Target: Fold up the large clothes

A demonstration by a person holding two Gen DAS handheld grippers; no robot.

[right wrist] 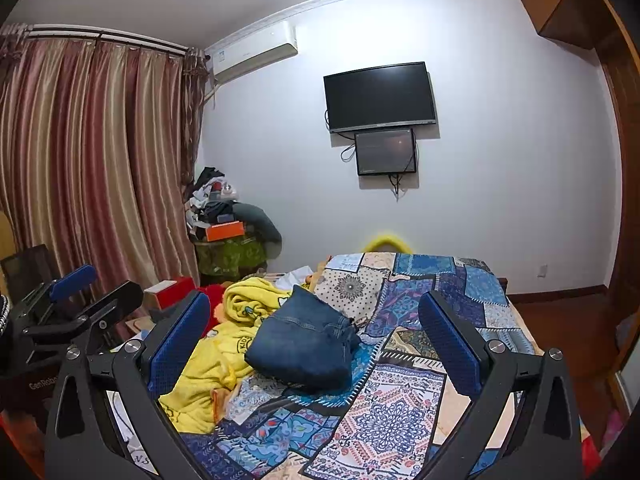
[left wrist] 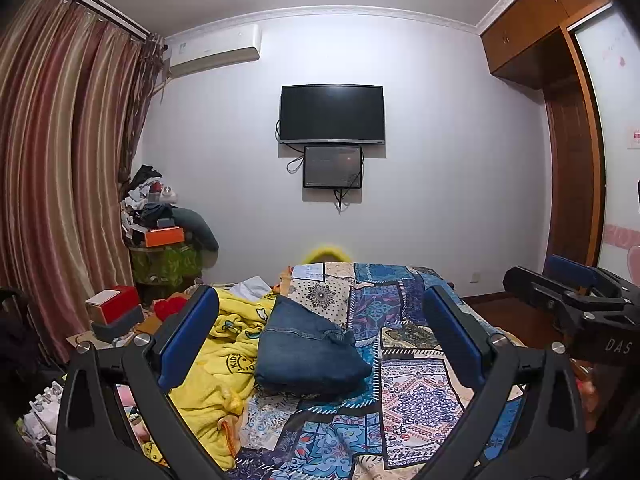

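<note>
- Denim jeans, dark blue and folded into a thick bundle [left wrist: 310,354], lie on a patchwork bedspread of blue, purple and cream prints [left wrist: 416,404].
- Left gripper [left wrist: 320,340], black with blue pads, hangs above the bed, jaws spread wide, holding nothing.
- Right gripper [right wrist: 316,344] hovers alongside, jaws equally wide, holding nothing.
- Rumpled yellow fleece blanket [left wrist: 218,364] touches the jeans' left edge.
- Black wall-mounted television [right wrist: 379,96] faces the bed; striped red-and-gold curtains [right wrist: 88,168] cover the window side.
</note>
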